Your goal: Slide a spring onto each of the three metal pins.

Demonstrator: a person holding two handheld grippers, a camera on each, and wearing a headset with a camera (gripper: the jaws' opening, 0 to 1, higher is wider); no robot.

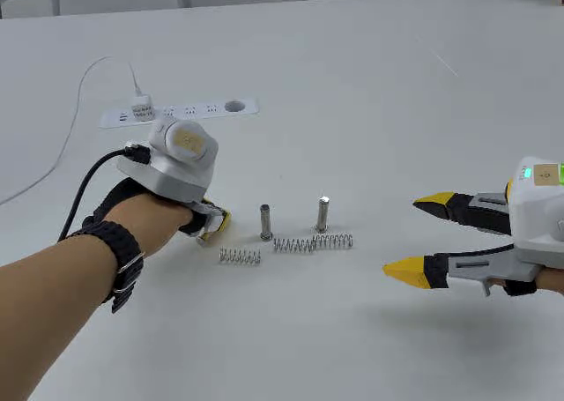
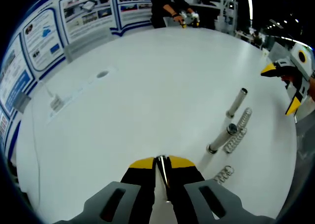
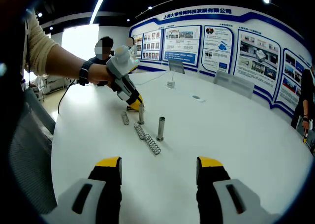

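Left gripper [image 1: 214, 226] is pinched shut on a slim, smooth steel pin [image 2: 162, 174] that runs lengthwise between its yellow tips, down low at the white table [image 1: 370, 110]. The nearest coil spring [image 1: 240, 256] lies flat just to its right, long axis crosswise. Right gripper [image 1: 420, 236] hangs wide open and well apart, aimed at the other two wire springs [image 1: 332, 241], which lie end to end by the two upright pins [image 1: 265, 222]; I'd call the left side nearer for that first spring.

Yellow-tipped right tool [image 1: 401, 235], black wrist strap [image 1: 123, 258]
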